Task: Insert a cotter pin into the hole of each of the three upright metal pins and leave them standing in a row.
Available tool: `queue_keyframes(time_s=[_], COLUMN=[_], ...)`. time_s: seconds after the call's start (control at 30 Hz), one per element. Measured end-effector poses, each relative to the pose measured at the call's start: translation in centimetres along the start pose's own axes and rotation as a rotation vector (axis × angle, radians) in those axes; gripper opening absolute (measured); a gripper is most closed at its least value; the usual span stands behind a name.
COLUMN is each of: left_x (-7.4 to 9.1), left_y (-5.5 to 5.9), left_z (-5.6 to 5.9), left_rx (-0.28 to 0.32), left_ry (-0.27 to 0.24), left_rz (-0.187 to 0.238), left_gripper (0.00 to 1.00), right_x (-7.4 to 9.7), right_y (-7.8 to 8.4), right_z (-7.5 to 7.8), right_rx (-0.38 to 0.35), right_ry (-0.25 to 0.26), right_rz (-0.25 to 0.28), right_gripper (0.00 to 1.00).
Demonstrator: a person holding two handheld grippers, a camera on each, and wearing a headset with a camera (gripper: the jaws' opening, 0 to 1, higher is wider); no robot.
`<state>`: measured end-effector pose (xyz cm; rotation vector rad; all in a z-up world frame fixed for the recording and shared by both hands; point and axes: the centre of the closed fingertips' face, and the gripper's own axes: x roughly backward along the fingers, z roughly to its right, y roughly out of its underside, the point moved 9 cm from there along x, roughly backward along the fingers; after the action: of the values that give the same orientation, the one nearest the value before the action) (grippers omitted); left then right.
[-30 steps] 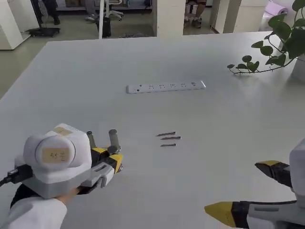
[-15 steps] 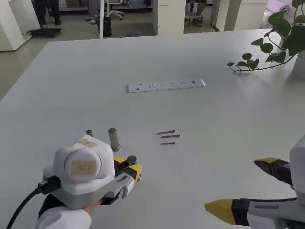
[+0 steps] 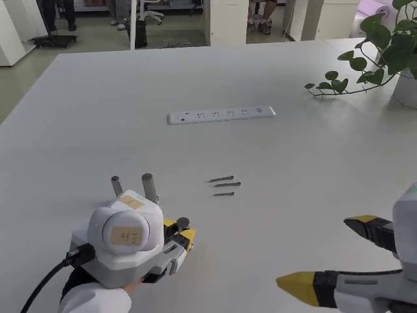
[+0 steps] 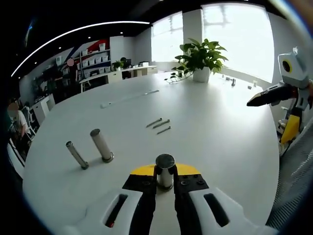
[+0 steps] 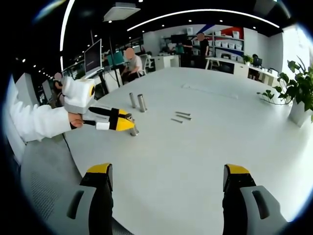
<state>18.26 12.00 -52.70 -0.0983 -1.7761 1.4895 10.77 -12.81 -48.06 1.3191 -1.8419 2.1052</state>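
Right gripper point(image 3: 314, 253): nearest the viewer at the lower right, jaws spread wide with yellow tips, nothing between them.
Left gripper point(image 4: 165, 188): lower left, white body with yellow-and-black jaws closed around the held metal pin point(image 4: 165, 169), which stands upright.
Held metal pin: a short grey steel cylinder with a flat round top; its foot appears to be on or just above the tabletop point(image 3: 313, 163).
Two standing metal pins point(image 3: 149, 188): just beyond the left gripper, upright and close together, dull grey, one looking thicker than the other.
Cotter pins point(image 3: 227, 184): three thin dark wire slivers, lying loose and parallel, near the middle of the tabletop, right of the standing pins.
Step in hand: probably placing the third pin into the row; no cotter pin is fitted yet.
Next move: likely the empty right gripper fetching one cotter pin, a pinch on thin wire lying flat. The pins' holes are too small to make out.
Tabletop: broad, smooth, matte pale grey.
Power strip point(image 3: 221, 115): long, white, further back.
Plant point(image 3: 371, 59): leafy and green, far right corner.
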Motion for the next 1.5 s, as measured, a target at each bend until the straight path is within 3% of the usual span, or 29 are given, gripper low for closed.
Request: queue_keyframes(time_s=[0.07, 0.27, 0.67, 0.8, 0.83, 0.93, 1.07, 1.2, 1.3, 1.4, 1.5], left_x=[0.0, 0.0, 0.1, 0.3, 0.4, 0.8, 2.0, 3.1, 3.9, 4.5, 4.7], left_y=[-0.1, 0.2, 0.1, -0.3, -0.4, -0.5, -0.5, -0.3, 0.0, 0.3, 1.4], left_z=[0.0, -0.2, -0.2, -0.2, -0.3, -0.3, -0.3, -0.7, -1.3, -1.5, -2.2], left_rx=[-0.020, 0.038, -0.003, -0.031, -0.059, -0.068, -0.094, -0.068, -0.077, -0.042, -0.034], left_ry=[0.007, 0.012, 0.031, 0.044, 0.048, 0.079, 0.155, 0.206, 0.196, 0.208, 0.194], left_rz=[0.000, 0.023, 0.022, 0.036, 0.024, 0.023, 0.026, 0.029, 0.032, 0.037, -0.019], left_gripper=[0.11, 0.11, 0.12, 0.36, 0.38, 0.43, 0.60, 0.75, 0.91, 0.96, 0.98], right_x=[0.0, 0.0, -0.1, -0.1, -0.1, -0.1, 0.1, 0.2, 0.2, 0.1, -0.1], right_y=[0.0, 0.1, 0.1, 0.1, 0.1, 0.1, 0.0, 0.1, 0.3, 0.5, 0.8], right_z=[-0.1, -0.1, -0.3, -0.3, -0.3, -0.3, -0.2, -0.1, 0.0, 0.1, 0.3], right_rx=[-0.001, 0.002, 0.010, 0.012, 0.012, 0.013, 0.019, 0.013, 0.004, -0.018, -0.013], right_ry=[-0.002, -0.004, -0.008, -0.010, -0.010, -0.009, -0.007, -0.004, -0.001, -0.012, -0.008], right_rz=[-0.001, -0.004, -0.012, -0.015, -0.015, -0.012, -0.011, -0.007, -0.005, 0.006, -0.012], right_gripper=[0.92, 0.92, 0.91, 0.91, 0.91, 0.91, 0.91, 0.91, 0.91, 0.91, 0.91])
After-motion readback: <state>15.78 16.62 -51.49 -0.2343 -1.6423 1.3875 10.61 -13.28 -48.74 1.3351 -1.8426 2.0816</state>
